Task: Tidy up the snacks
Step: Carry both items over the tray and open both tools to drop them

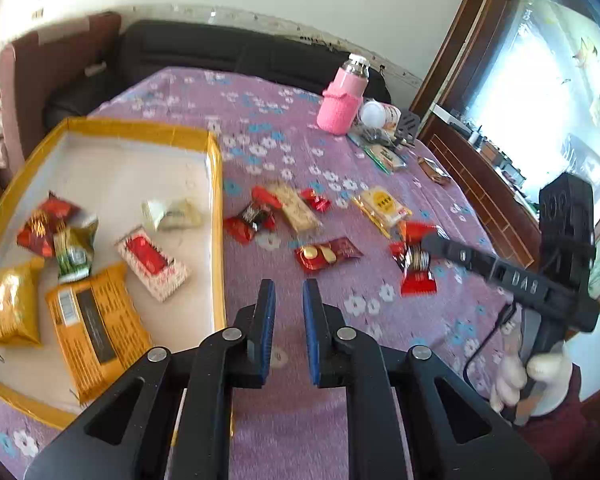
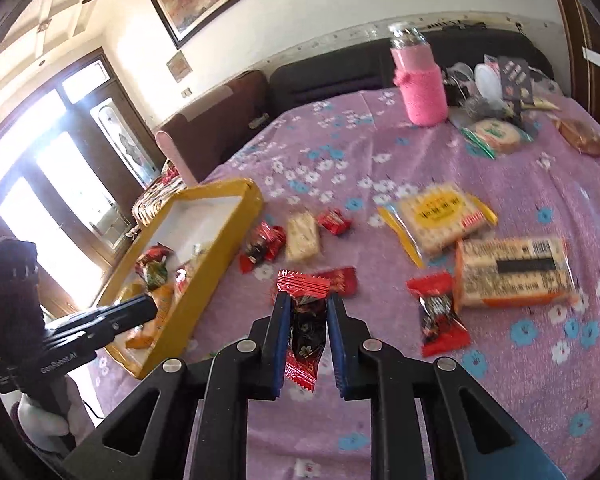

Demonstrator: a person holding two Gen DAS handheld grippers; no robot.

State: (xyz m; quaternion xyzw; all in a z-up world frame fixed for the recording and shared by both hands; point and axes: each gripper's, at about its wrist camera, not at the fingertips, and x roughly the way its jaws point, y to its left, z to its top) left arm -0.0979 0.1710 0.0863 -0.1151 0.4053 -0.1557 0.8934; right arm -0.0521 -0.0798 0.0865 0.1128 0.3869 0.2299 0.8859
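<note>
The right gripper (image 2: 308, 312) pinches a red and black crinkle-edged candy wrapper (image 2: 305, 332) between its blue pads, the wrapper standing upright, clear of the purple flowered tablecloth (image 2: 520, 380). The left gripper (image 1: 289, 292) has its jaws drawn close together with nothing between them, hanging over the cloth just beside the near right corner of the shallow yellow cardboard tray (image 1: 218, 208). A white-gloved hand (image 1: 528, 376) grips the right gripper's handle at the cloth's near right edge.

Inside the tray, toward its near edge, lie an orange rectangular packet (image 1: 94, 324) and a gold foil pouch (image 1: 14, 310); further in sit a red and white flat packet (image 1: 153, 264), a green and gold wrapper (image 1: 74, 254), a red foil pouch (image 1: 44, 220) and a pale crumpled wrapper (image 1: 172, 212).

On the cloth right of the tray lie loose snacks: a red sachet with gold shapes (image 1: 328, 254), a red and black candy (image 1: 252, 220), a beige wafer bar (image 1: 296, 208), a yellow-labelled cracker pack (image 1: 382, 204).

Near the far edge stands a pink knit-sleeved bottle with a steel cap (image 1: 342, 98), a green-edged round biscuit pack (image 2: 494, 134) beside it.
</note>
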